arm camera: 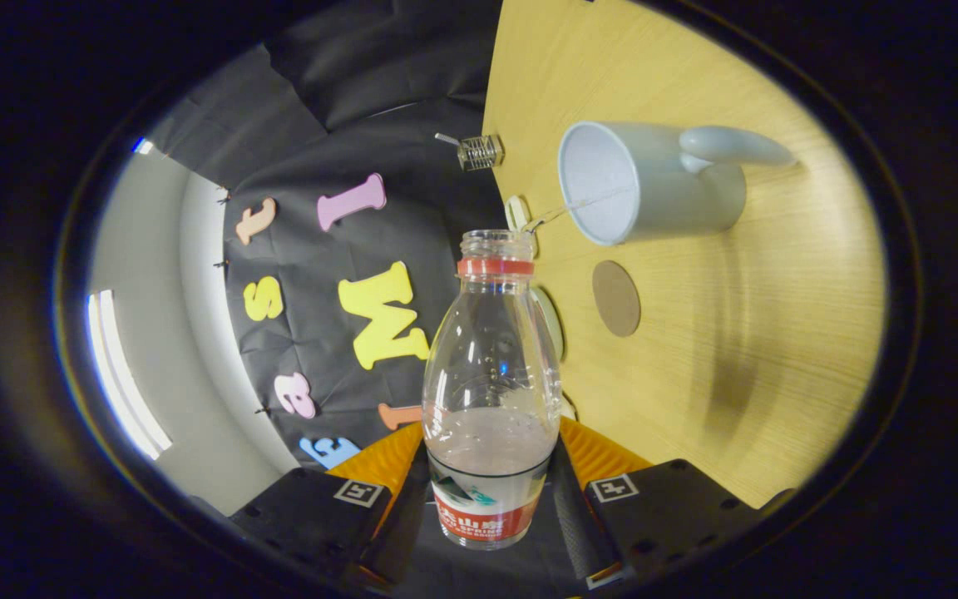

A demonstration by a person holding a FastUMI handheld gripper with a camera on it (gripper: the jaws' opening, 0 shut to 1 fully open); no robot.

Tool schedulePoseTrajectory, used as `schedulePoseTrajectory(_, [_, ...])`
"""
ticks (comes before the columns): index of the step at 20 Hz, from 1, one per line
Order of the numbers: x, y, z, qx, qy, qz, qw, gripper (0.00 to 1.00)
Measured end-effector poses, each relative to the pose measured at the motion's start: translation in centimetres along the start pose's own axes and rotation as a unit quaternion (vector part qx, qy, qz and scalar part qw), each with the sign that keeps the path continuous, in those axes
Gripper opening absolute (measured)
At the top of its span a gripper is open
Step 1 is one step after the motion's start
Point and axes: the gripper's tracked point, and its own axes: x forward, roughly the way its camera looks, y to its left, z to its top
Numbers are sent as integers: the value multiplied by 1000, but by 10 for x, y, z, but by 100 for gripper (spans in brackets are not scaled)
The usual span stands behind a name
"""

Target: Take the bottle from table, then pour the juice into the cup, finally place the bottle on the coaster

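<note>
One bottle (491,391), clear plastic with no cap on its open neck and a red ring just under the mouth, stands between the two fingers of the hand-held gripper (489,499), which is clenched on it: a finger presses against each side of its lower body. A pale, cloudy liquid fills roughly the bottom third. The label wraps the base, white above and red below; white lettering on the red band is partly legible and seems to include the word "SPRING", the rest too small and curved to make out. Each gripper block carries one square black-and-white marker, two in all.

The whole scene is tilted, so the wooden counter (745,349) rises like a wall beyond the bottle. One cup (649,183), a white mug with a single handle, stands on the counter near the edge that meets the booth's black cloth wall, its mouth showing just beyond the bottle's neck. One round brown coaster (616,298) lies flat on the counter near the cup and apart from it, bare. At the counter's edge by the cloth sits one small clear object with a wire-like coil (479,151), too small to identify. A pale round thing is partly hidden behind the bottle's shoulder.
</note>
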Motion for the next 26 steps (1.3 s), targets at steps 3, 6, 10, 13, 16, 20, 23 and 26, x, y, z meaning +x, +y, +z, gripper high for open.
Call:
schedulePoseTrajectory(3, [2,9,-1,20,2,1,1000,75])
schedulePoseTrajectory(6, [3,18,-5,39,10,3,999,75])
schedulePoseTrajectory(10, [-1,25,-4,61,11,-1,998,75])
schedulePoseTrajectory(13, [-1,39,-4,83,11,4,996,75])
schedulePoseTrajectory(16, [0,47,0,94,14,6,995,75])
schedulePoseTrajectory(20, [2,56,2,116,12,13,993,75])
schedulePoseTrajectory(23, [2,58,-1,127,15,10,992,76])
schedulePoseTrajectory(26, [4,65,1,141,14,17,990,76])
